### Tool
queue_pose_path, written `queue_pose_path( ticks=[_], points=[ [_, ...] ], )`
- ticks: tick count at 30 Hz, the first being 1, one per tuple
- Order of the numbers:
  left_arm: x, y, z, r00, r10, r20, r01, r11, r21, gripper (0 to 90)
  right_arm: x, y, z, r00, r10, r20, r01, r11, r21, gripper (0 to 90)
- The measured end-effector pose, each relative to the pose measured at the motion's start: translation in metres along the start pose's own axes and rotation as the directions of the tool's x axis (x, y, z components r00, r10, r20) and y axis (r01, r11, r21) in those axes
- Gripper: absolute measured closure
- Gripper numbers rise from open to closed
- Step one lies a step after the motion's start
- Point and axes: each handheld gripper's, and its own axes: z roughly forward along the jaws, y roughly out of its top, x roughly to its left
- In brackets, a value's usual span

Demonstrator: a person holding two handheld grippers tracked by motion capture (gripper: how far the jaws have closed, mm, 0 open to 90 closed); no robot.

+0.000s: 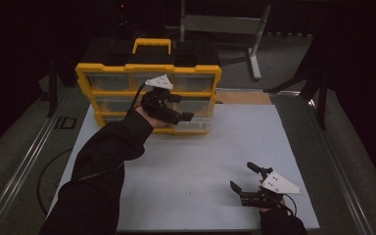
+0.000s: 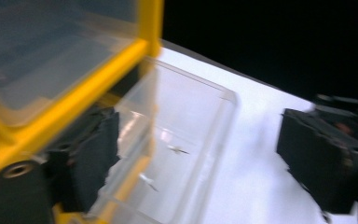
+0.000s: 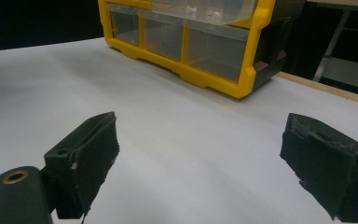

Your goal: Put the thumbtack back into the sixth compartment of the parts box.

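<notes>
1. A pale grey-white table (image 1: 200, 161) runs from the near edge of the high view toward the back, its surface smooth and mostly bare.
2. A yellow-framed organiser (image 1: 149, 90) with clear drawers stands directly on the table at the far left, its front facing the person.
3. One clear drawer (image 2: 186, 140) juts out from the organiser's front, above the tabletop.

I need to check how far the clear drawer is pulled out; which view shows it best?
The left gripper view: the clear drawer juts from the yellow organizer between that gripper's open jaws. The right gripper view shows the drawer cut off at the top edge; the high view has it small behind the left gripper.
</notes>
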Motion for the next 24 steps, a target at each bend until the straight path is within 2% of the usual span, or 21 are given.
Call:
queue_pose_path(
  ticks=[3, 8, 12, 18, 20, 24],
  points=[
    [-0.004, -0.003, -0.002, 0.9997, 0.001, 0.025, -0.001, 1.0000, 0.004, 2.1, 0.000, 0.000, 0.000, 1.0000, -0.002, 0.002, 0.003, 1.000, -0.001, 10.8],
    [-0.014, -0.011, -0.007, 0.9984, 0.027, 0.049, -0.027, 0.9996, -0.007, 1.1, 0.001, 0.001, 0.000, 1.0000, 0.001, 0.002, -0.001, 1.000, 0.000, 10.8],
    [-0.020, -0.016, -0.010, 0.9976, 0.033, 0.062, -0.033, 0.9994, -0.006, 0.8, 0.001, 0.001, 0.000, 1.0000, -0.001, 0.004, 0.001, 1.000, 0.002, 10.8],
    [-0.033, -0.030, -0.014, 0.9934, 0.052, 0.102, -0.051, 0.9986, -0.012, 0.6, 0.001, 0.001, 0.001, 1.0000, -0.003, 0.005, 0.003, 1.000, 0.001, 10.8],
    [-0.036, -0.034, -0.014, 0.9929, 0.064, 0.100, -0.063, 0.9979, -0.015, 0.6, 0.002, 0.001, 0.001, 1.0000, -0.005, 0.005, 0.005, 1.000, 0.002, 10.9],
    [-0.042, -0.041, -0.015, 0.9906, 0.062, 0.122, -0.059, 0.9980, -0.023, 0.6, 0.002, 0.001, 0.001, 1.0000, -0.003, 0.004, 0.003, 1.000, 0.003, 10.9]
  ],
)
